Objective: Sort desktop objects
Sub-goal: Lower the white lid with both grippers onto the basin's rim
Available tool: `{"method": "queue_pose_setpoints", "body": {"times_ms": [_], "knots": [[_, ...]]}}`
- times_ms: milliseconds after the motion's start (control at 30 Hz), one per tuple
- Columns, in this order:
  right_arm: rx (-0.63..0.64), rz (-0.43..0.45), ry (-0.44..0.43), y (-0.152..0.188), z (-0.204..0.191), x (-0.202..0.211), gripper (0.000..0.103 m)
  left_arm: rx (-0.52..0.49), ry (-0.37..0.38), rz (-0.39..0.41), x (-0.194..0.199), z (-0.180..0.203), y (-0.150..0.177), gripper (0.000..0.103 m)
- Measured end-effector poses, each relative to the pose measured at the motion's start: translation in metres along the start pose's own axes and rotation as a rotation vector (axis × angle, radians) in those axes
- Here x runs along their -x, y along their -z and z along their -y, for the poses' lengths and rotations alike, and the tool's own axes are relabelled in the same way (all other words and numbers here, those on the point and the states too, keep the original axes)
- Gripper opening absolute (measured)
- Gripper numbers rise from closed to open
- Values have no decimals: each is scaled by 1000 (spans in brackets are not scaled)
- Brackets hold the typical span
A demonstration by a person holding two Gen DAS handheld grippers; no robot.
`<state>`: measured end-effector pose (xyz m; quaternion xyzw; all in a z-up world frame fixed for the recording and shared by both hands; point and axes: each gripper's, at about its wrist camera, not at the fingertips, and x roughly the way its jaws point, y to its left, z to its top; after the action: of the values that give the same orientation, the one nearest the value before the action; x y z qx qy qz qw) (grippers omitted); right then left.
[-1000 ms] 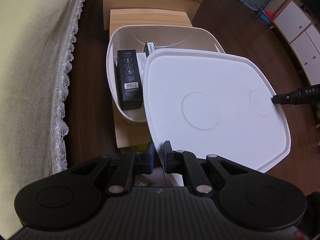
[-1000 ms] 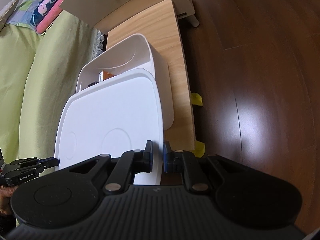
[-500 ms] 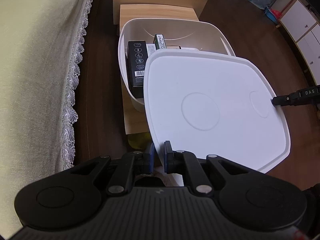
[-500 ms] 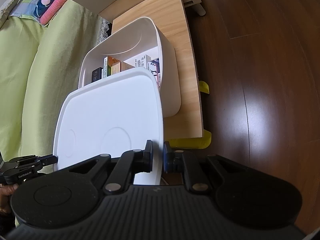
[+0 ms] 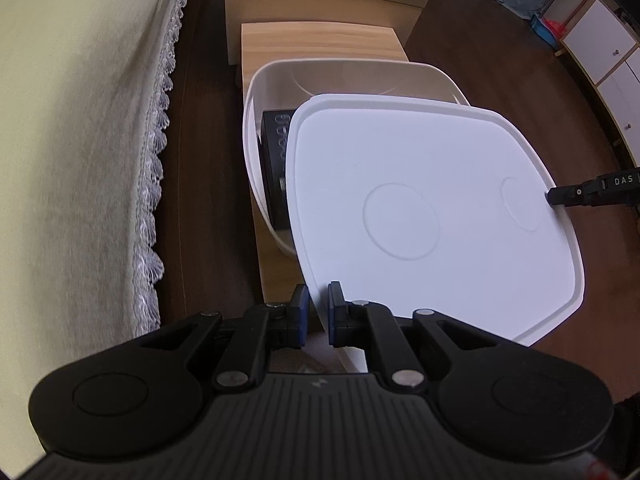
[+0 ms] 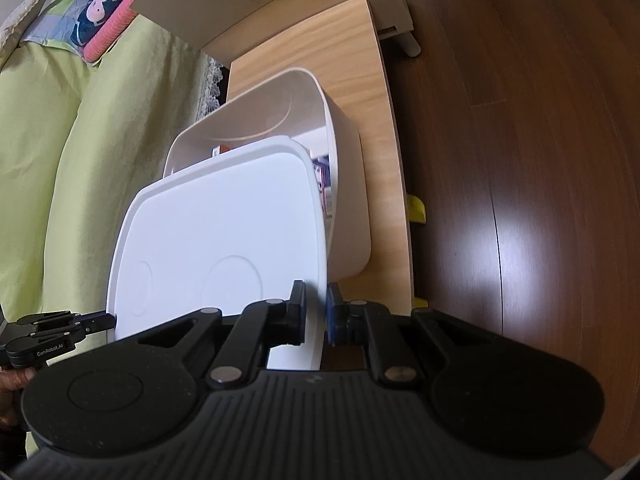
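A flat white lid hangs in the air over a white storage bin, covering most of its opening. My left gripper is shut on one edge of the lid, my right gripper shut on the opposite edge. Each gripper's tip shows in the other's view: the right gripper, the left gripper. Inside the bin a black box stands by the near wall, and coloured packets peek out beside the lid. The other contents are hidden.
The bin stands on a narrow light wooden table. A yellow-green sofa cover with lace trim runs along one side, dark wood floor along the other. White cabinets stand far right.
The lid, held at both edges, has moved further over the bin and now hides more of the boxes inside. Both grippers stay shut on it.
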<state>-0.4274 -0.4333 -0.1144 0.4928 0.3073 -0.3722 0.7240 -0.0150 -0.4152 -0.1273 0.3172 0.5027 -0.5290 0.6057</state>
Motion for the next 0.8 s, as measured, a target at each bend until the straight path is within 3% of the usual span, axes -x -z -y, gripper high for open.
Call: {"method": "queue_pose_setpoints", "body": {"times_ms": [800], "knots": [[27, 47, 73, -76, -16, -51, 10, 14, 10, -35, -65, -39, -61, 8]]}}
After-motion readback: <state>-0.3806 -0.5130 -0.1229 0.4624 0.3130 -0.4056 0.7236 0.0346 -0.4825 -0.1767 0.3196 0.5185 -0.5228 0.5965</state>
